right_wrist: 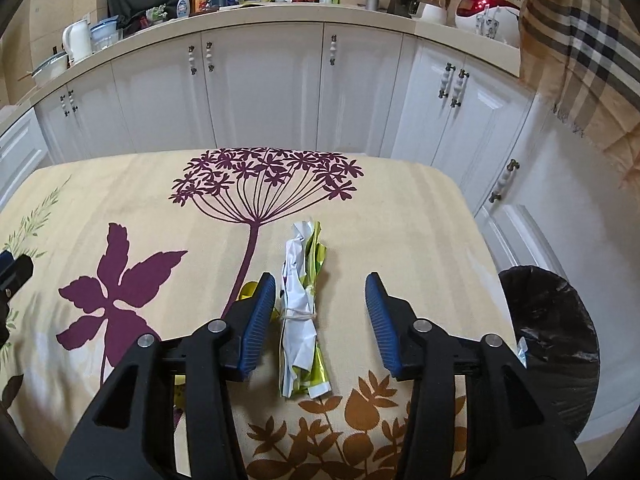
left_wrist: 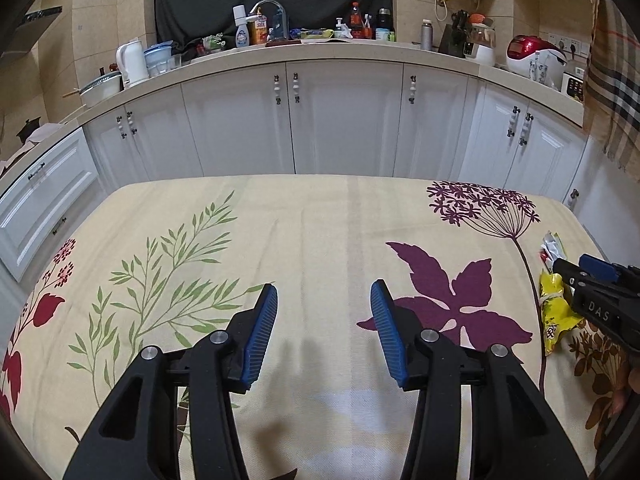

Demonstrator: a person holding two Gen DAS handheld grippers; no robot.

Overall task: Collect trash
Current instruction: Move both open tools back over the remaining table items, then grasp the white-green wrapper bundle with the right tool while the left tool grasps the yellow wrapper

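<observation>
Right wrist view: the right gripper [right_wrist: 320, 312] hovers low over a table [right_wrist: 420, 208] covered in a floral cloth, its jaws spread wide and holding nothing. Between them lies the wrapper [right_wrist: 301, 312], a crumpled white and green-yellow bundle tied round its middle with thin string. Its long axis runs straight away from the camera, in line with the fingers, so the jaws flank it on either side. It sits closer to the left blue pad [right_wrist: 256, 320], perhaps touching it, than to the right one. A black-lined bin [right_wrist: 552, 332] stands just past the table's right edge.

Left wrist view: the left gripper [left_wrist: 324, 328] is also spread and empty, over bare cloth near the table's middle. The wrapper [left_wrist: 554, 304] shows far to its right, beside the right gripper [left_wrist: 576, 272].

The right gripper is clearly the nearer one. Judging from this, the pickup likely calls for closing squarely across the tied waist, then carrying the wrapper right to the bin.
</observation>
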